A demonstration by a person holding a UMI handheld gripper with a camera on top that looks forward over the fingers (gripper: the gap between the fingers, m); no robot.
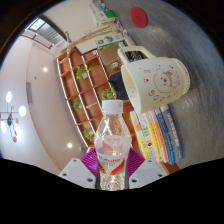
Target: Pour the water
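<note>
Between the gripper's two fingers, a clear plastic water bottle with a white cap is clamped, the purple pads pressing it from both sides. Just beyond and to the right of it appears a cream mug with small printed figures, tilted, handle to the left. Far behind stand wooden shelves holding plants.
</note>
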